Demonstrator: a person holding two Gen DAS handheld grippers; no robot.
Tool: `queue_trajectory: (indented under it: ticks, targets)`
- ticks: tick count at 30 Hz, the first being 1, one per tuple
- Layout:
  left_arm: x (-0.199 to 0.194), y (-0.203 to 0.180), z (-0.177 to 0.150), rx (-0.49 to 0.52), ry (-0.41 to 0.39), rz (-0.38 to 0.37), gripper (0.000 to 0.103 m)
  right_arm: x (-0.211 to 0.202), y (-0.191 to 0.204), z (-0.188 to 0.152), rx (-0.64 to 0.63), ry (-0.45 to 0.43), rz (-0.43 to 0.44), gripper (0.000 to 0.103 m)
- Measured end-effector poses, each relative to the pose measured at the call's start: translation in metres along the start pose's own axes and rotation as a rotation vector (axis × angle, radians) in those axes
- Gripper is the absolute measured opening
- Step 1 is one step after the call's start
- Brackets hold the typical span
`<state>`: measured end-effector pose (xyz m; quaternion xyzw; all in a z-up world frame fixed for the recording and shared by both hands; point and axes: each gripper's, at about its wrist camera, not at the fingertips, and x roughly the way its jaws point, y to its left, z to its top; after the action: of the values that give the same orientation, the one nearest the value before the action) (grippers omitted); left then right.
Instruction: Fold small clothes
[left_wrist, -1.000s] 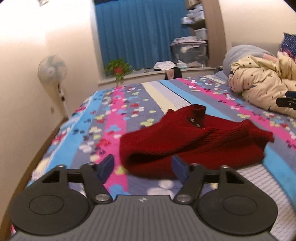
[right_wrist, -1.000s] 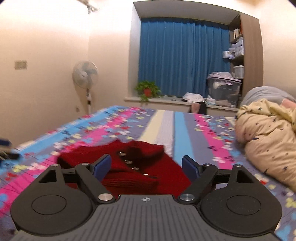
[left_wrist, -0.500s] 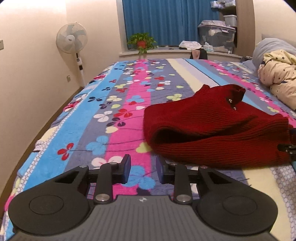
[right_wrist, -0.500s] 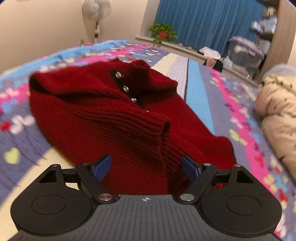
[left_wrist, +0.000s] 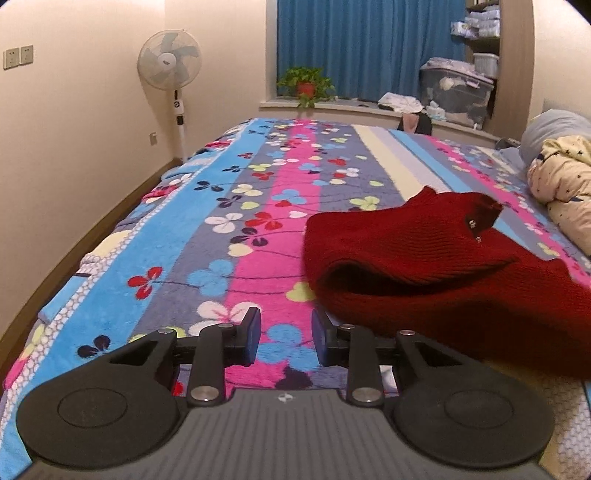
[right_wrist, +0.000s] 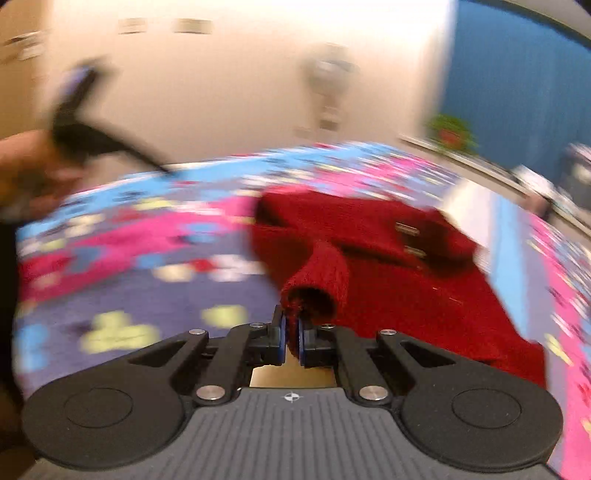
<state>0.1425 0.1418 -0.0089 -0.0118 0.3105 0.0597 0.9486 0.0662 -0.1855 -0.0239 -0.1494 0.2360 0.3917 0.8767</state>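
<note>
Pinching one sleeve cuff (right_wrist: 313, 295) of the single red sweater (left_wrist: 436, 266) in our right gripper (right_wrist: 291, 341), we are keeping its jaws clenched on the knit. The sweater is lying crumpled on the flowered bed (left_wrist: 221, 236). Our left gripper (left_wrist: 286, 338) is hovering beside it, jaws parted, grasping nothing.
</note>
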Motion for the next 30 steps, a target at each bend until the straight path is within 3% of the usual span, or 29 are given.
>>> queue_trajectory:
  ticks: [6,11,13,15,16,17,20,23,28,30]
  targets:
    - [-0.012,-0.007,-0.004,-0.047,0.008,-0.115,0.033,-0.001,0.076,0.017,-0.061,-0.017,0.207,0.005]
    - [-0.003,-0.001,-0.008,-0.137,0.102,-0.207,0.034,0.023,0.095,0.020,-0.096,0.040,0.179,0.011]
    - [0.005,0.004,-0.011,-0.197,0.173,-0.253,0.048,0.021,0.076,0.020,-0.086,0.059,0.187,0.013]
    - [0.013,0.006,-0.014,-0.223,0.242,-0.288,0.059,0.013,0.043,0.019,-0.016,0.045,0.173,0.033]
    - [0.017,0.005,-0.017,-0.224,0.279,-0.303,0.063,0.008,0.020,0.019,0.033,0.033,0.144,0.053]
    - [0.020,0.005,-0.019,-0.221,0.307,-0.314,0.065,0.005,-0.002,0.017,0.076,0.023,0.103,0.065]
    - [0.031,-0.003,-0.026,-0.207,0.385,-0.365,0.072,0.008,-0.079,0.007,0.249,0.027,-0.075,0.067]
    - [0.042,-0.017,-0.035,-0.164,0.459,-0.407,0.075,0.028,-0.151,-0.014,0.443,0.090,-0.233,0.067]
    - [0.055,-0.038,-0.053,-0.027,0.551,-0.378,0.074,0.064,-0.214,-0.043,0.551,0.164,-0.300,0.067]
    - [0.059,-0.041,-0.059,0.005,0.578,-0.353,0.071,0.080,-0.227,-0.053,0.595,0.174,-0.282,0.075]
